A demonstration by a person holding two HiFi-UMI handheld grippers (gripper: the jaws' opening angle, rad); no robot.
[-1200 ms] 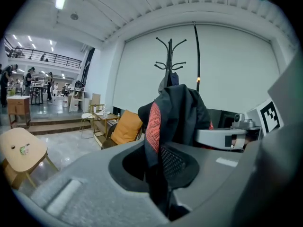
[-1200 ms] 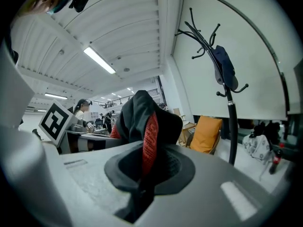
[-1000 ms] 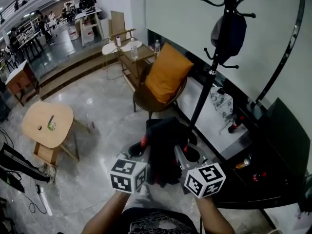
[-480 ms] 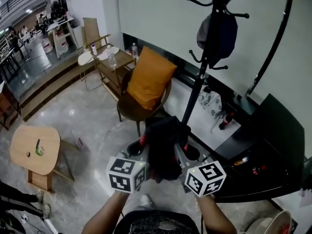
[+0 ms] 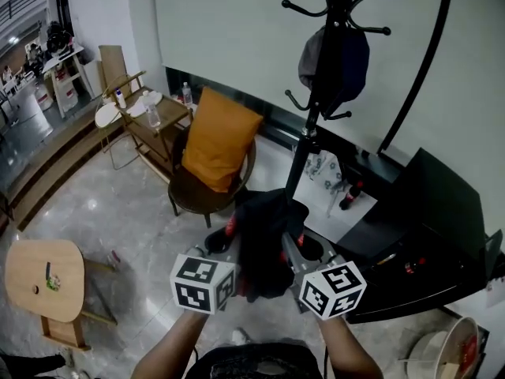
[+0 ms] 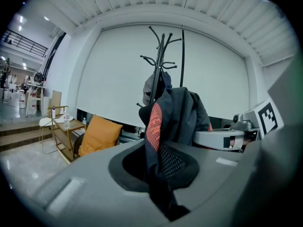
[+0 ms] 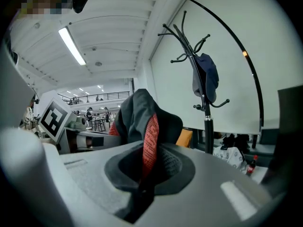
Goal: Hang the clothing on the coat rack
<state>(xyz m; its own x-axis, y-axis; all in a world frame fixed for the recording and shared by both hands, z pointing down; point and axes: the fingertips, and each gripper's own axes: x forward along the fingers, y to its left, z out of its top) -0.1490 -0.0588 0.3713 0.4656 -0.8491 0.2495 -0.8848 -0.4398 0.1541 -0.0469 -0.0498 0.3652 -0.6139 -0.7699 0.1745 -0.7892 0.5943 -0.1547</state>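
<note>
we pinch the dark garment (image 5: 264,239) with our left gripper (image 5: 229,231) and right gripper (image 5: 300,239), facing the coat rack (image 5: 312,117).

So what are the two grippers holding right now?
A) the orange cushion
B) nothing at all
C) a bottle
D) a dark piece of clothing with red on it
D: the dark clothing with red trim is pinched in both the left gripper and the right gripper, while the orange cushion rests on the chair.
</note>
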